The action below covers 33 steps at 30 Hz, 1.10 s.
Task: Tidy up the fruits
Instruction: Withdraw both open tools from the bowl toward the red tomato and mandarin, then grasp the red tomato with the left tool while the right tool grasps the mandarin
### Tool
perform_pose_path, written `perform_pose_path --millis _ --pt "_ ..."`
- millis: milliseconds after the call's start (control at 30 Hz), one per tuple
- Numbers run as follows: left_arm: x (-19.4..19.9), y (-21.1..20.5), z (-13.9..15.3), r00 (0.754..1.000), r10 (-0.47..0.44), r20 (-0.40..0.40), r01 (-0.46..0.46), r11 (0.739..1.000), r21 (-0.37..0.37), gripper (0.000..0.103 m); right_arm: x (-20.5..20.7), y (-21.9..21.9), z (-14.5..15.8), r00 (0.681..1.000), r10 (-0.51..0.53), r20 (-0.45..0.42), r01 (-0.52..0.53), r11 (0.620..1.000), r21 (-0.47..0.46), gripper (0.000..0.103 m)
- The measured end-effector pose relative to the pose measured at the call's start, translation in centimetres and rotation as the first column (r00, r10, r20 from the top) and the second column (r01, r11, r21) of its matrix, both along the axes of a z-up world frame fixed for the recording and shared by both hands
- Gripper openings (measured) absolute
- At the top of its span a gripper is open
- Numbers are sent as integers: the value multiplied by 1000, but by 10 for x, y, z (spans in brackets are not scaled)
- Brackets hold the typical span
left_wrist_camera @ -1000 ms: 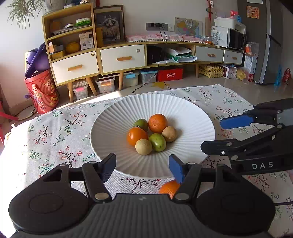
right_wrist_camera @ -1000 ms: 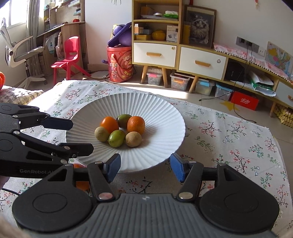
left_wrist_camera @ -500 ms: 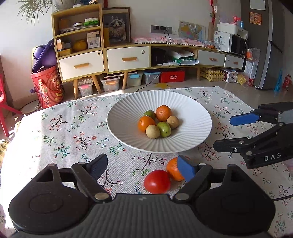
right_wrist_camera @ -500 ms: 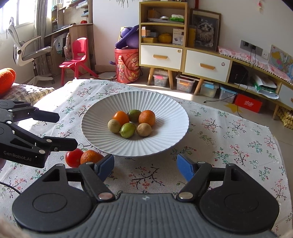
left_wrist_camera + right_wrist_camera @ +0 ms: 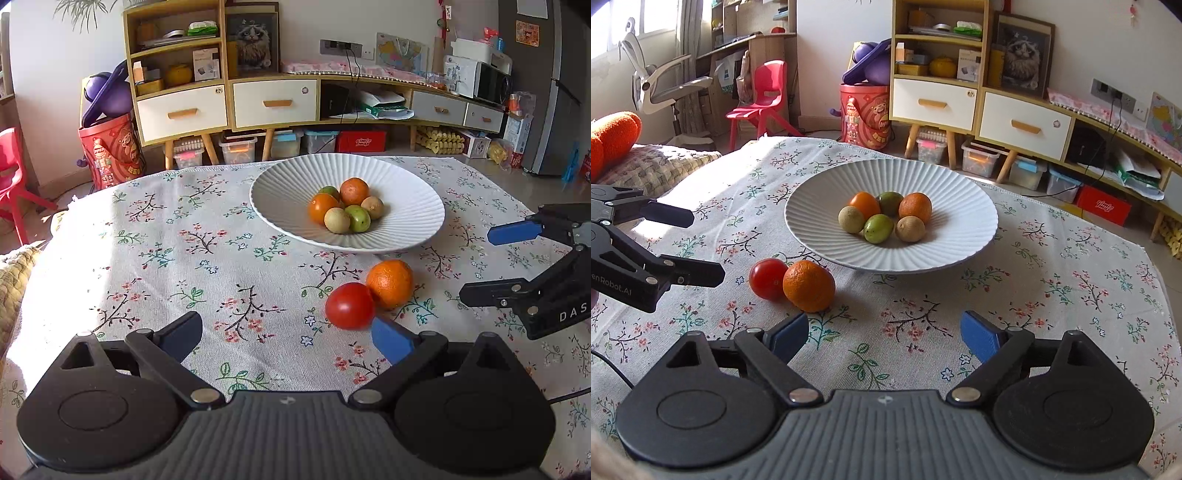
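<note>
A white ribbed plate holds several small fruits: oranges, green and tan ones. A red tomato and an orange lie touching on the floral tablecloth in front of the plate. My left gripper is open and empty, its right fingertip just beside the tomato. My right gripper is open and empty, just right of the orange. Each gripper shows in the other's view, the right one and the left one.
The floral tablecloth covers the table. A cushion and orange plush lie at the left edge. Beyond the table stand wooden cabinets, a red bucket and a red chair.
Both grippers have pulled back from the plate and opened wider. The tomato and the loose orange have come into full view in front of the plate.
</note>
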<state>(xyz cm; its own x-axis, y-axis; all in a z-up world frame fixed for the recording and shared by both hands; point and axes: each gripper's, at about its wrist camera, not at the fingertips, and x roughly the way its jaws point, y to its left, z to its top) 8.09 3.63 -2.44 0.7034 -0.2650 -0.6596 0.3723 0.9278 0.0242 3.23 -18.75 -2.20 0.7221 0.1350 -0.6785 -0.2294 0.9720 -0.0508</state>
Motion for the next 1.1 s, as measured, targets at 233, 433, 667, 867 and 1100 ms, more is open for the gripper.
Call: perform_pose_path --millis 233,433,667,867,1100 --pt "-5 6 -16 1000 -1 -13 1 1000 -14 92 -4 4 -12 1000 8 4 -8 1000 3 98" --pt "-4 2 -34 999 -39 12 40 999 -2 92 -8 8 -22 998 41 46 -40 999 -25 98" --pt "5 -2 -40 993 -117 6 117 993 -20 92 -4 8 -33 995 73 61 -72 997 -22 96" --pt "11 -4 -42 987 -158 25 158 987 -12 91 4 10 -33 991 120 53 -120 993 -5 87" --pt "13 -10 -38 981 -188 44 189 982 -7 68 8 18 -31 988 147 54 -146 989 -13 73"
